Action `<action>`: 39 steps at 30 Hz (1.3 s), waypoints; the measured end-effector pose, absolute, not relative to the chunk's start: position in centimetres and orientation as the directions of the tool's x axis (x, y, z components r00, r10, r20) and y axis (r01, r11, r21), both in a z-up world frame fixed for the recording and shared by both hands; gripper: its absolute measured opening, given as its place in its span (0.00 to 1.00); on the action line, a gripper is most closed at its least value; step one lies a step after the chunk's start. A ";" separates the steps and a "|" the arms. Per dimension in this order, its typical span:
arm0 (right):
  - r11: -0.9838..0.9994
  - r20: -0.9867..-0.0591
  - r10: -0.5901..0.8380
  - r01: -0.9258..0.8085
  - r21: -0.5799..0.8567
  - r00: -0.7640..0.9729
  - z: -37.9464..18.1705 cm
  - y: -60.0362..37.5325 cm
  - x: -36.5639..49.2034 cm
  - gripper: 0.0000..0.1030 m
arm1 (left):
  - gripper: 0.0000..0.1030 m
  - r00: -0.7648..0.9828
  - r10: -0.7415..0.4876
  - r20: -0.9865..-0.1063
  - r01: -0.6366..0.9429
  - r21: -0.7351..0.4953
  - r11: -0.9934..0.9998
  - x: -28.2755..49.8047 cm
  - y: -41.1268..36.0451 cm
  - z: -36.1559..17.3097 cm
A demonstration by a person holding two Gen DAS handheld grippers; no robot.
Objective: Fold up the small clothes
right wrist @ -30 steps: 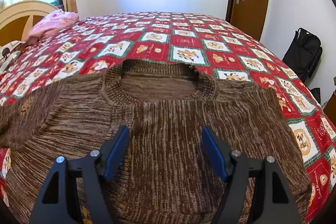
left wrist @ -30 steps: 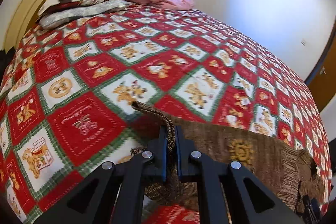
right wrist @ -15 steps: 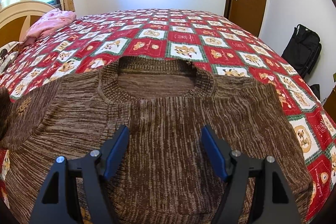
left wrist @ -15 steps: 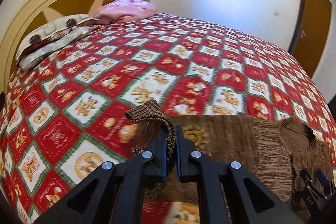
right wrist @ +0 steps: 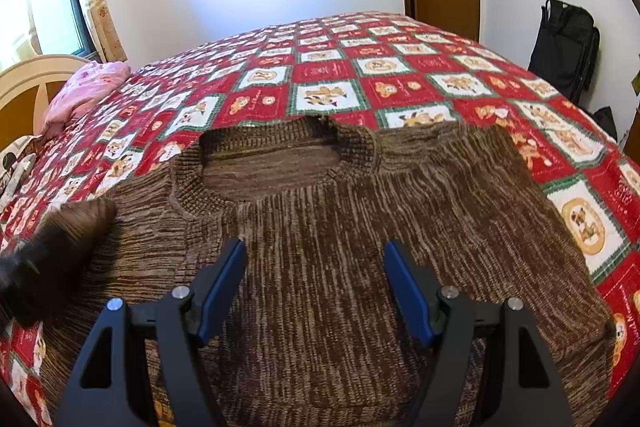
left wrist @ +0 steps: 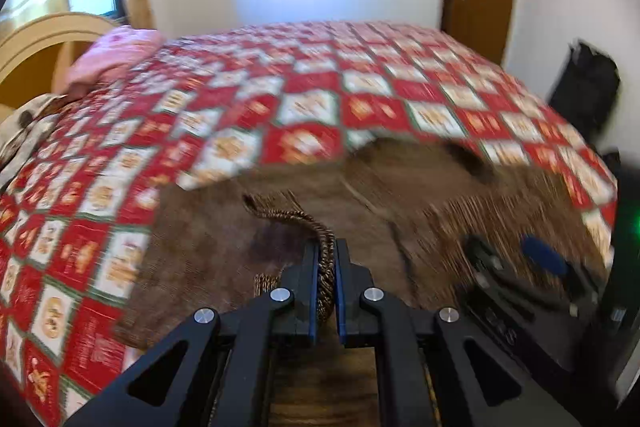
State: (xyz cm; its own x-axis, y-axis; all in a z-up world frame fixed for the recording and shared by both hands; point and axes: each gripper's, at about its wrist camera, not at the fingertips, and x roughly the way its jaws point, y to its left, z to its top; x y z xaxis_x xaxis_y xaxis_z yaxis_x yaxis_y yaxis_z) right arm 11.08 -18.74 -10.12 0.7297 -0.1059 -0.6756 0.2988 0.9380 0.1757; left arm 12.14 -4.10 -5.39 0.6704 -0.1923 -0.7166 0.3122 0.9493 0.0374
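A: Since the earlier frame we've swung the left gripper (left wrist: 326,259) in over the sweater (right wrist: 360,247), dragging the sleeve cuff (left wrist: 324,259) it's clamped tight on across the body.

B: And the right gripper (right wrist: 314,287) hangs wide apart over the chest, gripping nothing. The sweater lies flat on the quilt (right wrist: 320,75).

A: So the sleeve fold is underway; the left view is blurred, but the cuff seems near the middle.
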 end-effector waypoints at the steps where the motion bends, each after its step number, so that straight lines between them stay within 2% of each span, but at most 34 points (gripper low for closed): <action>1: 0.937 -0.678 -0.105 0.300 0.177 0.728 -10.1 -18.7 11.1 0.73 | 0.07 0.661 -0.185 -0.727 0.320 0.051 0.946 11.9 -4.5 -5.9; 5: 0.940 -0.678 -0.103 0.295 0.174 0.728 -10.2 -18.7 11.2 0.73 | 0.07 0.575 -0.183 -0.797 0.337 0.027 0.941 11.5 -4.3 -7.5; 11: 0.935 -0.687 -0.066 0.285 0.211 0.724 -10.4 -19.2 11.3 0.73 | 0.08 0.560 -0.231 -0.796 0.336 -0.037 0.941 9.3 0.4 -5.1; 12: 0.935 -0.688 -0.057 0.280 0.217 0.723 -10.3 -19.3 11.3 0.73 | 0.12 0.568 -0.233 -0.789 0.324 -0.046 0.945 8.8 1.8 -4.7; 14: 0.936 -0.689 -0.043 0.271 0.226 0.723 -9.7 -19.3 11.1 0.73 | 0.27 0.589 -0.219 -0.778 0.291 -0.048 0.955 7.9 4.2 -4.3; 16: 0.927 -0.675 0.032 0.230 0.297 0.737 -8.9 -19.0 10.5 0.73 | 0.56 0.655 -0.161 -0.739 0.217 -0.020 0.976 6.9 7.0 -3.9; 18: 0.916 -0.662 0.135 0.162 0.367 0.737 -7.9 -17.9 10.5 0.73 | 0.60 0.716 -0.126 -0.687 0.171 -0.003 0.985 6.1 8.7 -3.4; 21: 0.911 -0.678 0.248 0.072 0.407 0.692 -7.8 -15.4 11.3 0.73 | 0.60 0.730 -0.122 -0.673 0.163 -0.002 0.987 6.1 9.9 -2.8; 23: 0.909 -0.688 0.281 0.045 0.415 0.669 -8.3 -14.1 11.7 0.73 | 0.60 0.735 -0.105 -0.670 0.148 0.006 0.989 6.2 10.2 -2.7; 26: 0.943 -0.748 0.248 0.023 0.331 0.615 -9.7 -11.4 13.1 0.72 | 0.60 0.729 -0.105 -0.676 0.143 0.002 0.990 6.5 10.4 -2.9; 28: 0.980 -0.768 0.136 0.030 0.198 0.626 -9.7 -9.7 13.6 0.65 | 0.60 0.721 -0.099 -0.686 0.138 0.002 0.990 6.6 10.6 -3.2; 30: 0.993 -0.770 0.105 -0.019 0.120 0.630 -9.6 -7.9 14.1 0.38 | 0.60 0.720 -0.097 -0.687 0.134 0.000 0.991 6.6 10.8 -3.3; 31: 0.993 -0.776 0.107 -0.030 0.113 0.622 -9.8 -7.6 14.4 0.21 | 0.60 0.720 -0.096 -0.687 0.131 -0.002 0.991 6.6 11.0 -3.3; 32: 0.993 -0.770 0.113 -0.037 0.116 0.628 -9.7 -7.3 14.4 0.16 | 0.60 0.720 -0.096 -0.687 0.126 -0.006 0.992 6.7 11.1 -3.3; 34: 0.993 -0.767 0.112 -0.049 0.105 0.631 -9.6 -7.2 14.4 0.12 | 0.60 0.721 -0.098 -0.686 0.124 -0.012 0.992 6.9 11.2 -3.3; 39: 0.990 -0.724 0.139 -0.096 0.101 0.676 -6.9 -8.7 13.6 0.11 | 0.60 0.720 -0.095 -0.687 0.133 0.002 0.991 7.2 10.6 -3.4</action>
State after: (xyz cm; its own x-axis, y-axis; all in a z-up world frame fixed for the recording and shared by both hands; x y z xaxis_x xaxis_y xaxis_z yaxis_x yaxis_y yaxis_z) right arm 13.59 -8.71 -6.85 0.6761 0.1392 -0.7236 -0.0960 0.9903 0.1008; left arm 7.23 10.61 -3.43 0.7200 -0.0952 -0.6874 0.1334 0.9911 0.0024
